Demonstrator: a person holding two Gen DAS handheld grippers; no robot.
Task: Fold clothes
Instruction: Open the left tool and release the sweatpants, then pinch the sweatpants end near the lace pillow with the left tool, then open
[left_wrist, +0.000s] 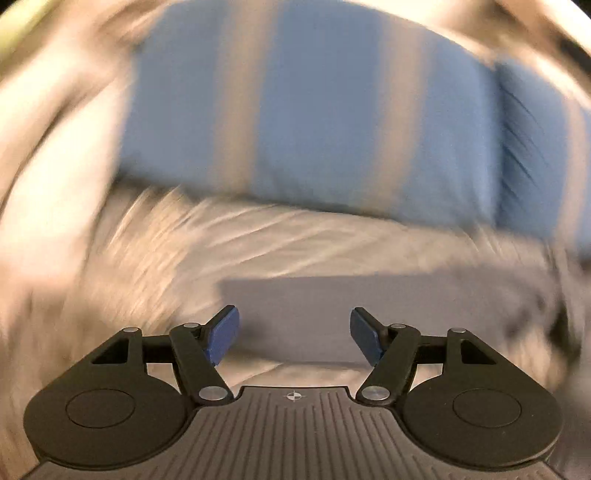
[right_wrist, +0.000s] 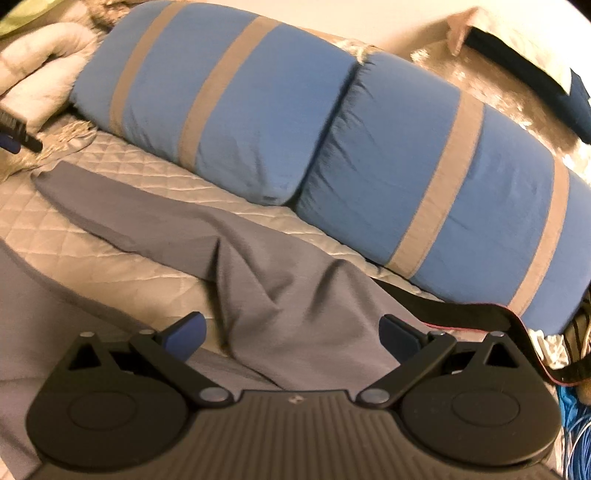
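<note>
In the left wrist view, heavily blurred, the left gripper (left_wrist: 294, 338) has its blue-padded jaws parted about halfway with nothing between them. Just beyond the fingertips lies a flat patch of the grey smooth-fabric garment (left_wrist: 332, 306) on the cream quilted bedspread (left_wrist: 207, 240). Farther off sits a blue pillow with tan stripes (left_wrist: 314, 129).

In the right wrist view, the right gripper (right_wrist: 291, 334) has its jaws spread fully wide, gripping nothing, though the grey garment (right_wrist: 280, 295) lies rumpled beneath and between the fingers. One long leg or sleeve of it stretches away to the far left across the bedspread (right_wrist: 110, 184). Two blue striped pillows (right_wrist: 229, 110) line the far side. A black strap with red edging (right_wrist: 461, 314) lies right of the garment, beside the pillows. The left gripper's tip (right_wrist: 16, 134) shows at the left edge.
</note>
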